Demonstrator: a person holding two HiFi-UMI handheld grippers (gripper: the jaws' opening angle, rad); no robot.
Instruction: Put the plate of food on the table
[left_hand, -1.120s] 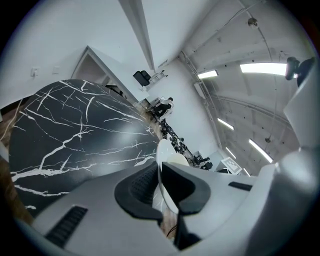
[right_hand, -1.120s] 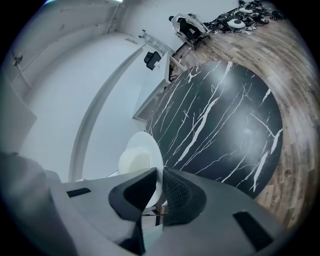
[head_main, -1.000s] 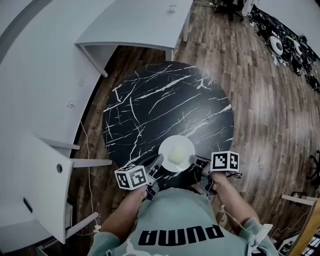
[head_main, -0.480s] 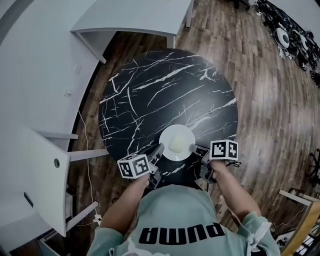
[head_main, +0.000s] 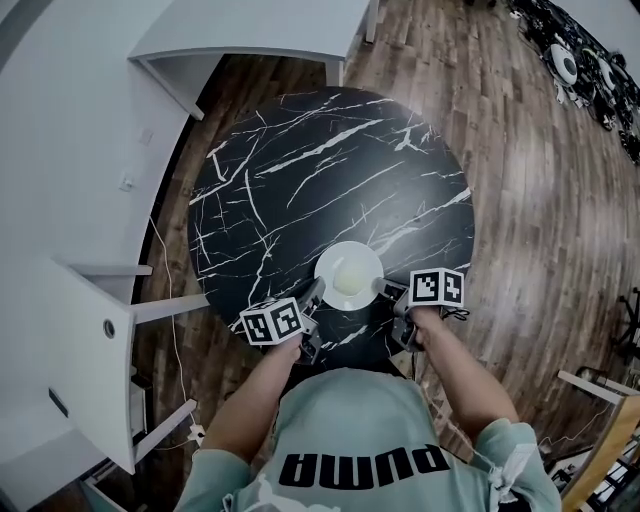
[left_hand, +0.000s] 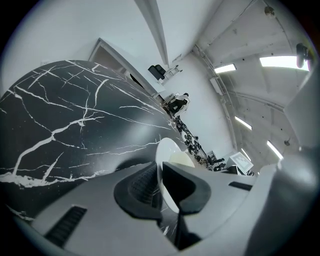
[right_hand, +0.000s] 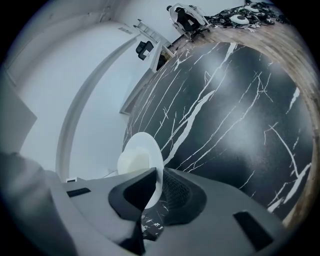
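A white plate (head_main: 348, 275) with a pale round piece of food (head_main: 346, 282) is held over the near part of the round black marble table (head_main: 300, 170). My left gripper (head_main: 313, 294) is shut on the plate's left rim, and my right gripper (head_main: 384, 290) is shut on its right rim. In the left gripper view the plate (left_hand: 165, 150) stands edge-on between the dark pads of the left gripper (left_hand: 161, 187), with the food (left_hand: 182, 159) behind it. The right gripper view shows the plate (right_hand: 145, 152) pinched by the right gripper (right_hand: 159, 190). Whether the plate touches the table, I cannot tell.
A white desk (head_main: 270, 30) stands beyond the table. White furniture (head_main: 90, 340) sits at the left on the wooden floor (head_main: 540, 200). Cables and equipment (head_main: 580, 55) lie at the far right. The person's torso fills the bottom of the head view.
Both grippers have carried the plate forward, from the table's near edge to further in over the tabletop. Their hold on the rim has not changed.
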